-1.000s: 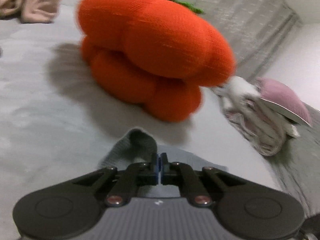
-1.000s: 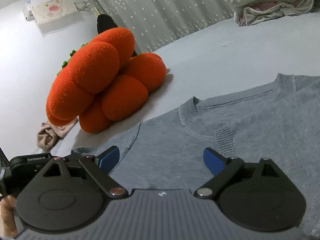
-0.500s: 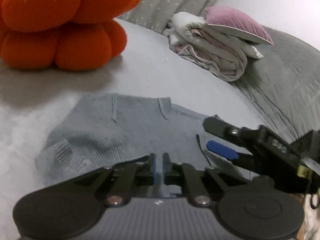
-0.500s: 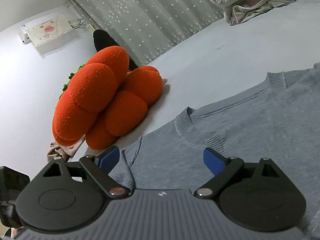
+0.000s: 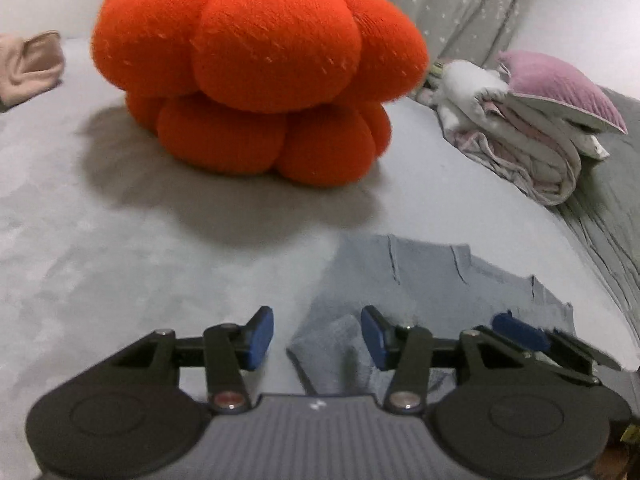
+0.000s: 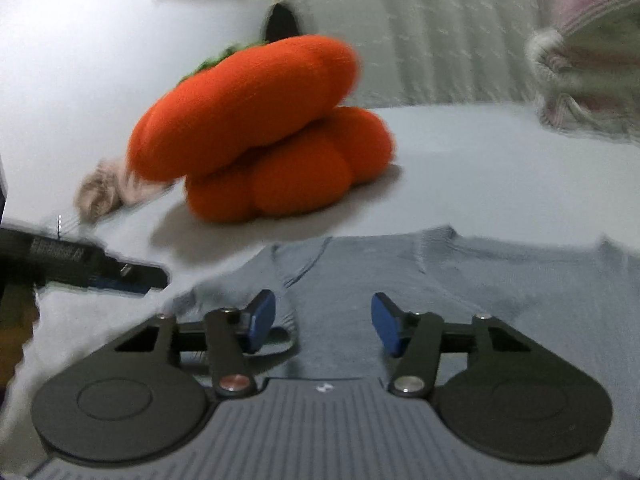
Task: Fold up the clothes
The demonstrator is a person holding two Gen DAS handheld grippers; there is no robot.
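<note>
Flat on the bed (image 5: 120, 280), a grey sweater (image 6: 460, 292) is spread beneath both grippers. Its edge lies under the opening left gripper (image 5: 317, 337); the closing right gripper (image 6: 323, 322), half-wide, pinches nothing. Ahead sits an orange cushion (image 5: 260, 68).

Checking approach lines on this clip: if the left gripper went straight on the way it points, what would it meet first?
Probably the grey sweater: its folded edge lies just ahead of the left gripper, whose jaws are opening with nothing pinched. The orange pumpkin cushion sits farther back; depth is uncertain.
</note>
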